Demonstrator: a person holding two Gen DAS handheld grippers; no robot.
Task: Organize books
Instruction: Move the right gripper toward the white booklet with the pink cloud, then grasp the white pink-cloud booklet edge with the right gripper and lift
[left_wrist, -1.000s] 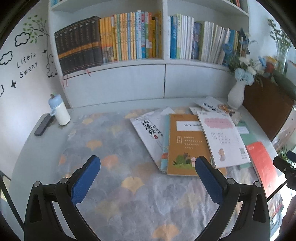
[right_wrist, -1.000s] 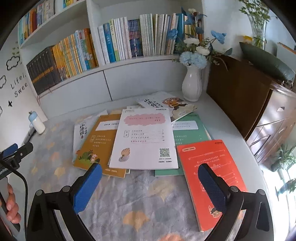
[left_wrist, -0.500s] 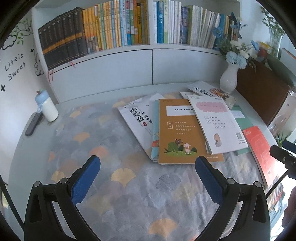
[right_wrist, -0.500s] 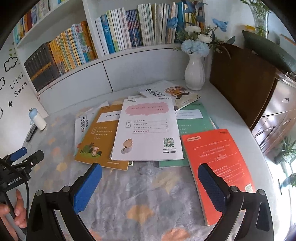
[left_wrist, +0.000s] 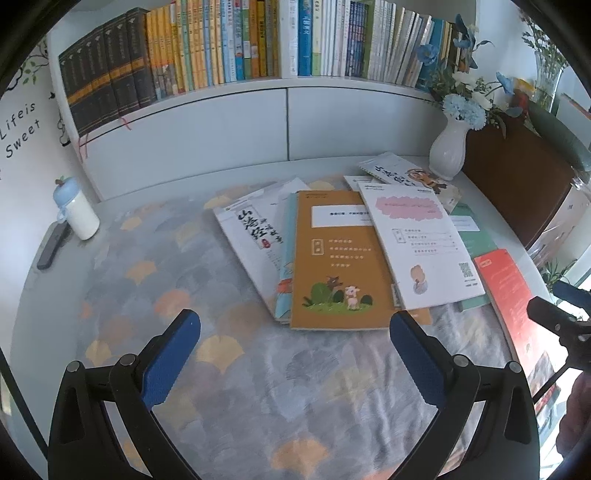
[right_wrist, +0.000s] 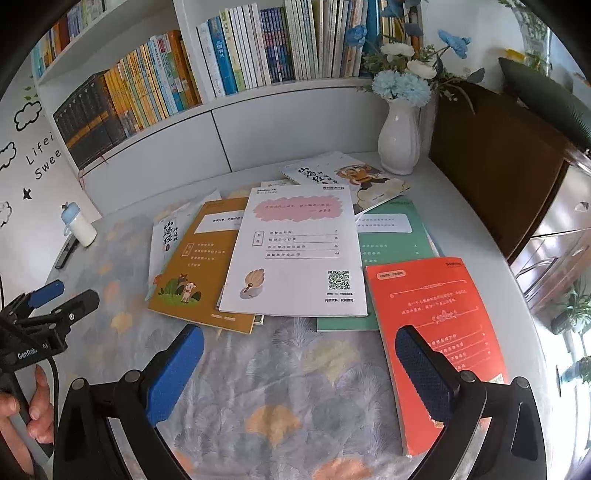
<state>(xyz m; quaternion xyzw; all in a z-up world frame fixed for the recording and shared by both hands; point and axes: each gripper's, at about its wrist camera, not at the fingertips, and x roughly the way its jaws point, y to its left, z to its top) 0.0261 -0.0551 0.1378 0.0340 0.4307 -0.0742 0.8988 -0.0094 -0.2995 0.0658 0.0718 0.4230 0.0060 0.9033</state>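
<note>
We hold both grippers over the cloth (left_wrist: 258, 387), each with its fingers spread wide and gripping nothing. The left gripper (left_wrist: 295, 332) hangs just before the brown book (left_wrist: 332, 266). The right gripper (right_wrist: 299, 347) has one finger above the red book (right_wrist: 436, 317). The white booklet (right_wrist: 299, 254) overlaps the brown book and the green book (right_wrist: 399, 240).

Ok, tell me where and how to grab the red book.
Take the red book by its near right edge, which seems to reach the table's edge. It lies flat, apart from the pile, so slide one finger of the open right tool under from the right.
</note>
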